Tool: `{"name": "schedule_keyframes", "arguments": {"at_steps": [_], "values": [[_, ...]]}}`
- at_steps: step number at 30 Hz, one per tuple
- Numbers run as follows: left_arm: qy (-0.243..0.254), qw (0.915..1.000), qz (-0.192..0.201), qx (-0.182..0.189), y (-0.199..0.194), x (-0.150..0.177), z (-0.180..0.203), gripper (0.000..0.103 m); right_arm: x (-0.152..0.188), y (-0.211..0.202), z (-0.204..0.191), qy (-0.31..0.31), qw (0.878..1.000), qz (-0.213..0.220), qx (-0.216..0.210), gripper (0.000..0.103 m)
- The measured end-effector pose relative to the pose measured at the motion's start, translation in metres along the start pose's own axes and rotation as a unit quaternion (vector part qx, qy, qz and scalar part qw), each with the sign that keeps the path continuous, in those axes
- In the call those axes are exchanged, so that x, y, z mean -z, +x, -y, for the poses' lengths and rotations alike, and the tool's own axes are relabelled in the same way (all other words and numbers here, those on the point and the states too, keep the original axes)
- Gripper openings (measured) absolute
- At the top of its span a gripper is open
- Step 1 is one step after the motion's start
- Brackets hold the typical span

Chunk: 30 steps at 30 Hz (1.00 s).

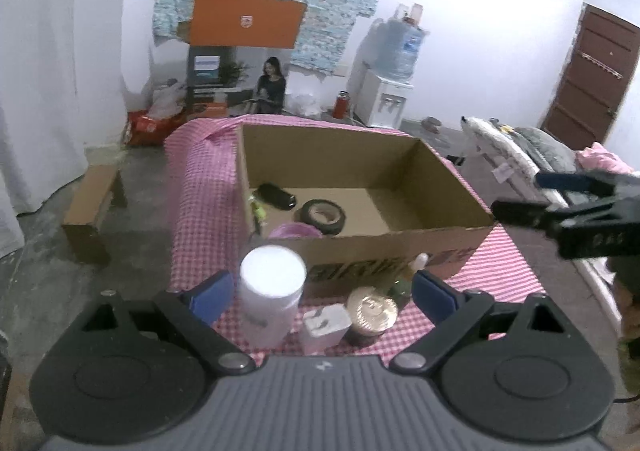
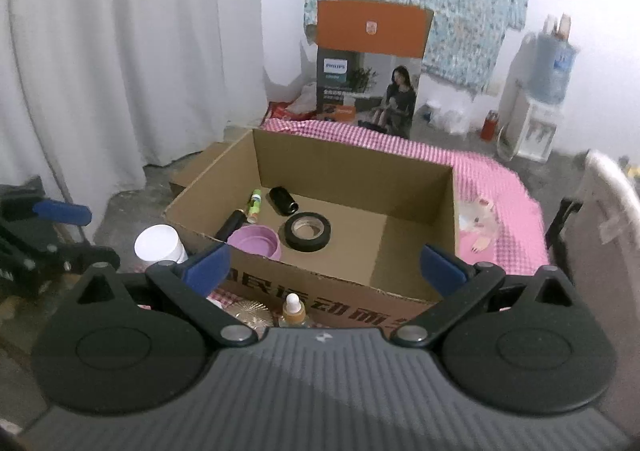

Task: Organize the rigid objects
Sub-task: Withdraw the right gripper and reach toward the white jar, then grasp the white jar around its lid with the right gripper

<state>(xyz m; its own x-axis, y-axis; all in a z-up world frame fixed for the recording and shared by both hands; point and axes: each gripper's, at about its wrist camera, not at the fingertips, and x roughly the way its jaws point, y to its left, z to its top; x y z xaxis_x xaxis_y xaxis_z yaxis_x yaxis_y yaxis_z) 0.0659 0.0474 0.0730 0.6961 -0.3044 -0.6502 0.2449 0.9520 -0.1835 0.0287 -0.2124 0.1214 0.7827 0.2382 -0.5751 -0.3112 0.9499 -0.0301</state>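
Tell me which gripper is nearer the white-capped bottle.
Left. The left gripper has the white-capped bottle between its open fingers; the right gripper hovers off to the bottle's right, over the cardboard box.

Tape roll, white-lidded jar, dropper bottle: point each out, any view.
tape roll point(image 2: 307, 234), right wrist view, on the black top ring.
white-lidded jar point(image 1: 273, 271), left wrist view, on the flat white lid.
dropper bottle point(image 2: 293, 311), right wrist view, on the neck below the white cap.
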Motion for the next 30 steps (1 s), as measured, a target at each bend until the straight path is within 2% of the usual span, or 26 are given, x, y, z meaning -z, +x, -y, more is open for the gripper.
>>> {"name": "schedule_keyframes", "arguments": {"at_steps": [3,7,11,14,19,26,27,30], "values": [[-0.008,0.9999,0.009,-0.007,-0.001,0.009,-0.004,0.097,0.004,-0.012,-0.006,-0.004,0.999,0.037,0.004,0.102],[0.002,0.9996,0.009,-0.029,0.008,0.019,-0.004,0.097,0.018,-0.019,-0.010,0.021,0.996,0.053,-0.072,0.102],[0.012,0.9990,0.010,-0.041,0.019,0.028,0.000,0.097,0.023,-0.001,-0.015,0.068,0.987,0.022,-0.145,0.102],[0.023,0.9979,0.020,-0.057,0.028,0.029,0.000,0.096,0.021,0.015,-0.027,0.079,0.980,0.003,-0.183,0.102],[0.039,0.9966,0.027,-0.067,0.046,0.030,-0.003,0.092,0.016,0.047,-0.049,0.094,0.972,-0.023,-0.216,0.102],[0.027,0.9976,0.028,-0.057,0.062,0.026,-0.013,0.075,0.006,0.089,-0.066,0.114,0.960,-0.051,-0.249,0.100],[0.025,0.9978,0.028,-0.054,0.064,0.026,-0.014,0.071,0.007,0.093,-0.068,0.119,0.959,-0.056,-0.252,0.098],[0.018,0.9983,0.028,-0.049,0.068,0.027,-0.018,0.070,0.009,0.108,-0.072,0.133,0.954,-0.073,-0.257,0.090]]}}
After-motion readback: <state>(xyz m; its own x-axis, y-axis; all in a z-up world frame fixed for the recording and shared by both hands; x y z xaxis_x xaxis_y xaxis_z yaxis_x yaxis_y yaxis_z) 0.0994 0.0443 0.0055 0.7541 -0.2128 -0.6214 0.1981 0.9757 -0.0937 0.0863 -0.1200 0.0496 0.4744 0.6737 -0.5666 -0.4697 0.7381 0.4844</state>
